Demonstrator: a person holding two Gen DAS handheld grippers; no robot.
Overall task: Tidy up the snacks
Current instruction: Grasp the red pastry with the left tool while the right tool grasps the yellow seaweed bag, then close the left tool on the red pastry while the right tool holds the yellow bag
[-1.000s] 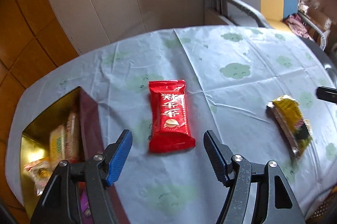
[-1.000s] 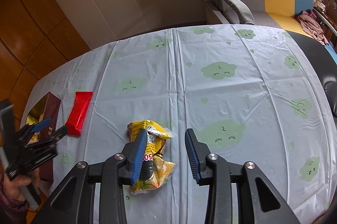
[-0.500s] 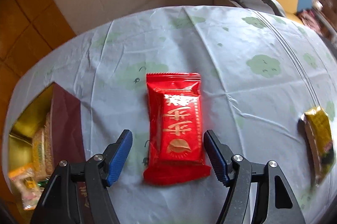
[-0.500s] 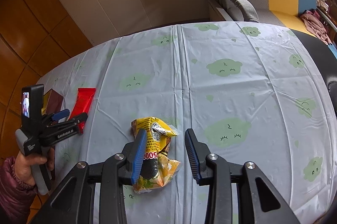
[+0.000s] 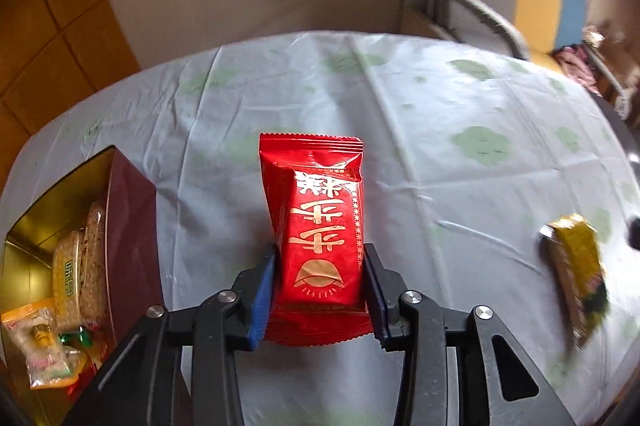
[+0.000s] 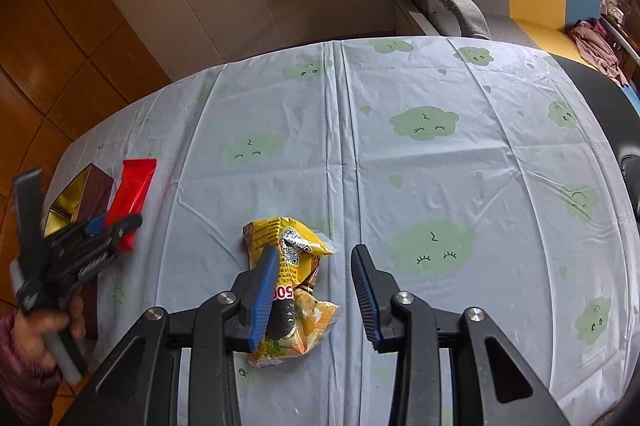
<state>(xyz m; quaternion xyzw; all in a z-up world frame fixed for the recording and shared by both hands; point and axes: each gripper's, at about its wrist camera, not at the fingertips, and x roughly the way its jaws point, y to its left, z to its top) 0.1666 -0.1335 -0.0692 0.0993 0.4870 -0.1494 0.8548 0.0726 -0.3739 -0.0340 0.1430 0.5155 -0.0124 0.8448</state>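
Red snack packet (image 5: 320, 246): pinched near its lower end between both blue pads of the left tongs (image 5: 320, 290), far end tilted up toward 12 o'clock; whether clear of the worktop cannot be told.
Left tongs: closed onto the packet's long sides, probably so the flat face stays level for carrying.
Right tongs (image 6: 314, 290): wide open, gripping nothing, set over the yellow snack bag (image 6: 294, 286), left pad across its crumpled wrapper; likely lined up for the next pick.
Yellow snack bag: flat on the worktop (image 6: 440, 165), at 3 o'clock from the left tongs.
Box (image 5: 132, 226): dark red outside, gold inside, open-topped, at 9 o'clock from the left tongs; holds several wrapped snacks (image 5: 72, 270), likely the packet's destination.
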